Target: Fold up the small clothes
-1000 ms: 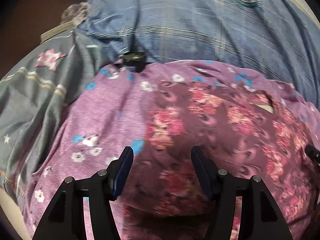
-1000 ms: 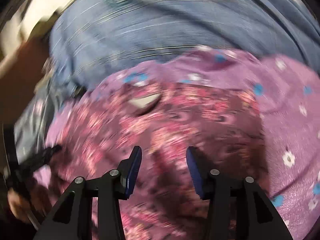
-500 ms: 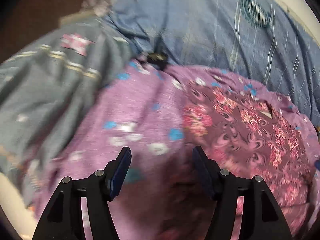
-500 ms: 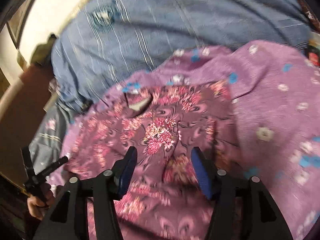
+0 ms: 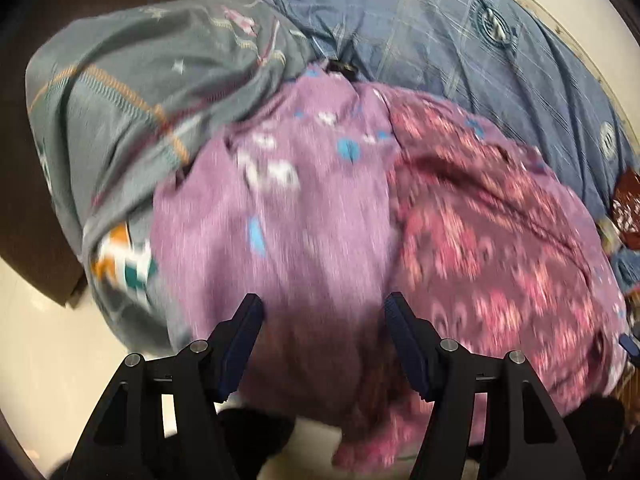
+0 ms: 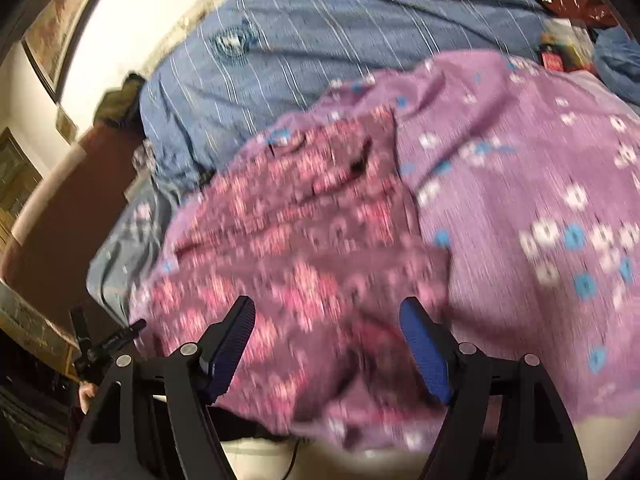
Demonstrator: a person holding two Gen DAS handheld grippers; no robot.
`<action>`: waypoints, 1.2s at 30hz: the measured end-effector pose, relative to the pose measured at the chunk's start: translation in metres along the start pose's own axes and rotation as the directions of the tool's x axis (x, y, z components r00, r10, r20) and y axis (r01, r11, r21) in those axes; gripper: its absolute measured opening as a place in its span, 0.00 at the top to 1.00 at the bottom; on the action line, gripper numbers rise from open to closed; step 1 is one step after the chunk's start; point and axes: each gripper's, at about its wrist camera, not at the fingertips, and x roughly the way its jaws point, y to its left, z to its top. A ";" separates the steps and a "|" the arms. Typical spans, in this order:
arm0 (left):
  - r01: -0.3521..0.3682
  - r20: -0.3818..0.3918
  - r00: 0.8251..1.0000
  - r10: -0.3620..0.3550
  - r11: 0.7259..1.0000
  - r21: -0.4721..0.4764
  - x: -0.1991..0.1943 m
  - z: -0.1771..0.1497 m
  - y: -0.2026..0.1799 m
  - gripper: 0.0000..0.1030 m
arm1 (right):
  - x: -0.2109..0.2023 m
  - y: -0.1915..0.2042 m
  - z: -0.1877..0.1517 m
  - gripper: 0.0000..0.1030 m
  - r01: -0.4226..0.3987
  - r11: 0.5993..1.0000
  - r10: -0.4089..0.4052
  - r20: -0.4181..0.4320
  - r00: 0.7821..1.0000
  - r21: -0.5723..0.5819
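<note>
- Jaws, left gripper (image 5: 323, 322): apart, nothing between the pads; they hang over the near edge of the lilac sheet (image 5: 280, 220), not pressing it.
- Jaws, right gripper (image 6: 327, 328): apart and just been opening wider; pads clear of cloth, no item pinched.
- Task item: dark-pink floral garment (image 6: 304, 240), lying spread on top of the lilac sheet, which has white and blue flowers. Right-wrist view: garment directly ahead of the right gripper, lilac sheet showing bare to its right. Left-wrist view: garment (image 5: 500, 248) to the right of the left gripper.
- Garment's near edge hangs over the near edge of the lilac sheet in both views.
- Blue checked bedcover (image 6: 320, 40) beyond the lilac sheet, touching its far edge.
- Grey patterned blanket (image 5: 132, 120) bunched just beside the lilac sheet's left side, left-wrist view.
- Left gripper also seen in right-wrist view (image 6: 105, 346), low at left, off the lilac sheet's corner; a hand behind it.
- Both views blurred; fold lines on garment: cannot tell.
</note>
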 end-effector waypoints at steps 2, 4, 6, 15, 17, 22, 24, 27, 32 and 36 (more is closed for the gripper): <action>0.029 -0.032 0.999 -0.030 0.999 -0.024 -0.005 -0.014 0.003 0.39 | -0.003 0.001 -0.009 0.25 0.013 1.000 -0.013 -0.010 1.000 -0.008; 0.040 -0.054 0.998 -0.043 0.998 -0.042 -0.008 -0.021 0.007 0.39 | -0.001 0.003 -0.015 0.25 0.037 0.999 -0.037 -0.023 0.999 -0.018; 0.048 -0.074 0.996 -0.051 0.998 -0.046 -0.012 -0.026 0.010 0.39 | 0.003 0.005 -0.018 0.25 0.052 0.998 -0.053 -0.029 0.998 -0.028; 0.088 -0.198 0.976 -0.087 0.996 -0.008 0.007 -0.050 -0.007 0.39 | 0.031 -0.002 -0.027 0.25 0.048 0.999 -0.049 -0.074 0.996 -0.010; 0.089 -0.224 0.971 -0.088 0.996 -0.006 0.017 -0.051 -0.011 0.40 | 0.036 -0.001 -0.030 0.24 0.047 0.998 -0.049 -0.076 0.996 -0.030; 0.108 -0.260 0.960 -0.103 0.994 0.004 0.037 -0.053 -0.018 0.79 | 0.049 0.006 -0.037 0.55 0.104 0.987 -0.114 -0.081 0.990 -0.119; 0.100 -0.257 0.962 -0.093 0.995 0.015 0.040 -0.053 -0.020 0.85 | 0.052 0.008 -0.039 0.69 0.125 0.980 -0.139 -0.083 0.987 -0.155; 0.125 -0.244 0.963 -0.116 0.992 0.019 0.039 -0.054 -0.023 0.93 | 0.053 0.007 -0.040 0.75 0.138 0.976 -0.153 -0.079 0.985 -0.171; 0.110 -0.277 0.954 -0.115 0.993 -0.033 0.046 -0.054 -0.013 0.69 | 0.050 0.004 -0.040 0.77 0.125 0.978 -0.138 -0.071 0.988 -0.164; 0.104 -0.305 0.945 -0.118 0.993 -0.064 0.050 -0.057 -0.008 0.57 | 0.047 0.006 -0.042 0.77 0.130 0.976 -0.144 -0.068 0.987 -0.173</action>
